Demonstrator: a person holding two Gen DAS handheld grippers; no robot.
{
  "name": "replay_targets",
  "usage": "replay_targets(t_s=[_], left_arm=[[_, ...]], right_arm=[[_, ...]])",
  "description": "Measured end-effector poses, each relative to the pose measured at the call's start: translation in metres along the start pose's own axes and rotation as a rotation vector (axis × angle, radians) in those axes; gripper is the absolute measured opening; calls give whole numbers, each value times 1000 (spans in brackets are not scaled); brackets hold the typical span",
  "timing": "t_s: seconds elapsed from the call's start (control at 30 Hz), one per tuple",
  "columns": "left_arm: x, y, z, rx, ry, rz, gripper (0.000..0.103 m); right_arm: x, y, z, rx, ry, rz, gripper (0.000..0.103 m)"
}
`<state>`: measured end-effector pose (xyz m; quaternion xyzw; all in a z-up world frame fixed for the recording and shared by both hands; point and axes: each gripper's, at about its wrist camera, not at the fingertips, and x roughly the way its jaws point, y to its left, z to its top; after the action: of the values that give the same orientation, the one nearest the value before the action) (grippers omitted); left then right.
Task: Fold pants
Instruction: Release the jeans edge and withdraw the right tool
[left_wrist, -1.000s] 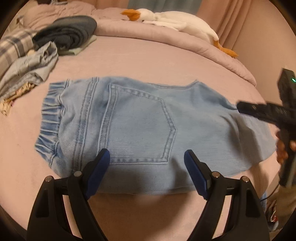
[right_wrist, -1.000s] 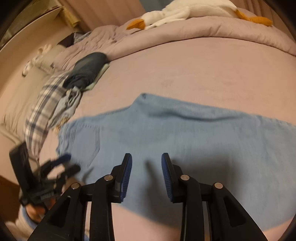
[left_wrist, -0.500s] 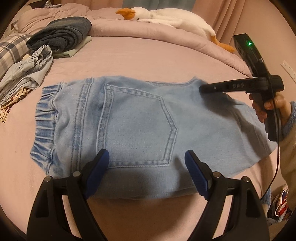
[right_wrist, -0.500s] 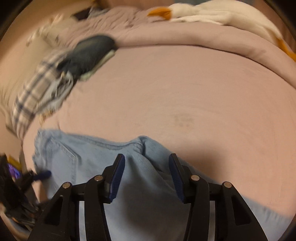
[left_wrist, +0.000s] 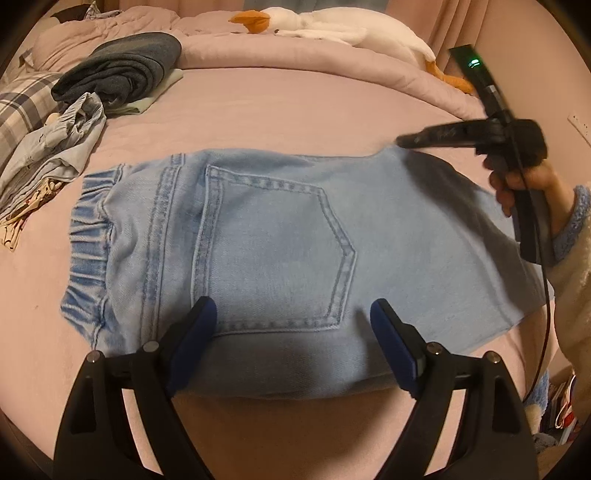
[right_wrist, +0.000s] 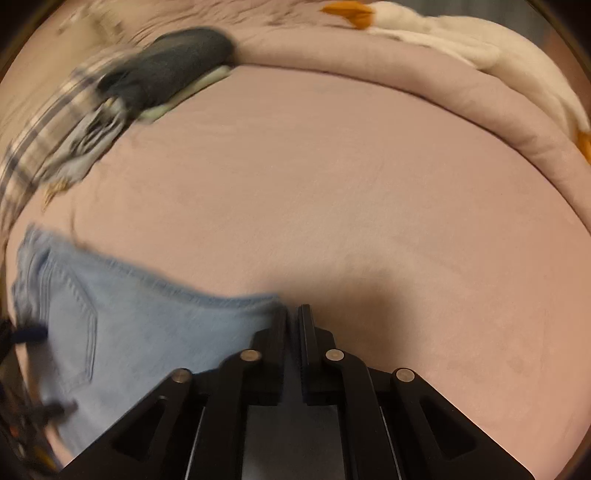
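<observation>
Light blue denim pants (left_wrist: 280, 240) lie flat on the pink bed, elastic waistband at the left, back pocket facing up, legs running right. My left gripper (left_wrist: 293, 321) is open above the pants' near edge, below the pocket, and holds nothing. My right gripper (right_wrist: 293, 314) has its jaws closed at the pants' far edge near the crotch corner (right_wrist: 258, 302); in the left wrist view it shows as a black tool (left_wrist: 461, 134) at that far right corner. Whether cloth is pinched between its jaws is hidden.
A pile of clothes lies at the far left: a folded dark grey garment (left_wrist: 122, 70), a crumpled light blue one (left_wrist: 62, 147) and plaid fabric (left_wrist: 18, 107). A white goose plush (left_wrist: 332, 29) lies on the rolled duvet (right_wrist: 406, 85) at the back.
My right gripper has moved from the pants' middle to their far edge and its jaws have closed. My left gripper has stayed open over the near edge.
</observation>
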<state>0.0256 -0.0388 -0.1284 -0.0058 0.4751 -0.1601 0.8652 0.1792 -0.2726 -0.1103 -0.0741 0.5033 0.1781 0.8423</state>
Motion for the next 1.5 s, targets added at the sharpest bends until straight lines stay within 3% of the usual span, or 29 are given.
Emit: replay_targets(t_s=[0.13, 0.33, 0.47, 0.77, 0.83, 1.0, 1.13, 1.23, 1.37, 1.5], left_arm=[[-4, -1, -5, 6, 0, 2, 85], [-5, -5, -12, 16, 1, 29, 86], [-8, -4, -16, 12, 1, 30, 86], [-13, -5, -26, 47, -5, 52, 86], [-15, -3, -26, 45, -1, 49, 86], [-30, 0, -27, -10, -29, 2, 86], [-34, -5, -22, -44, -51, -52, 86], [-35, -20, -15, -17, -63, -66, 85], [-32, -41, -9, 37, -76, -88, 85], [-7, -52, -11, 66, 1, -93, 85]], right_arm=[[-26, -17, -6, 133, -103, -41, 5], [-82, -7, -43, 127, -216, -60, 6], [-90, 7, -81, 89, -181, -17, 9], [-70, 81, -148, -64, -35, 66, 10], [-73, 86, -151, -75, -54, 53, 10], [-85, 75, -150, -16, -27, 140, 10], [-105, 67, -158, 25, -84, 191, 11], [-115, 57, -162, 84, -153, 142, 22], [-114, 38, -161, 157, -171, 67, 23], [-105, 30, -165, 189, -133, 5, 23]])
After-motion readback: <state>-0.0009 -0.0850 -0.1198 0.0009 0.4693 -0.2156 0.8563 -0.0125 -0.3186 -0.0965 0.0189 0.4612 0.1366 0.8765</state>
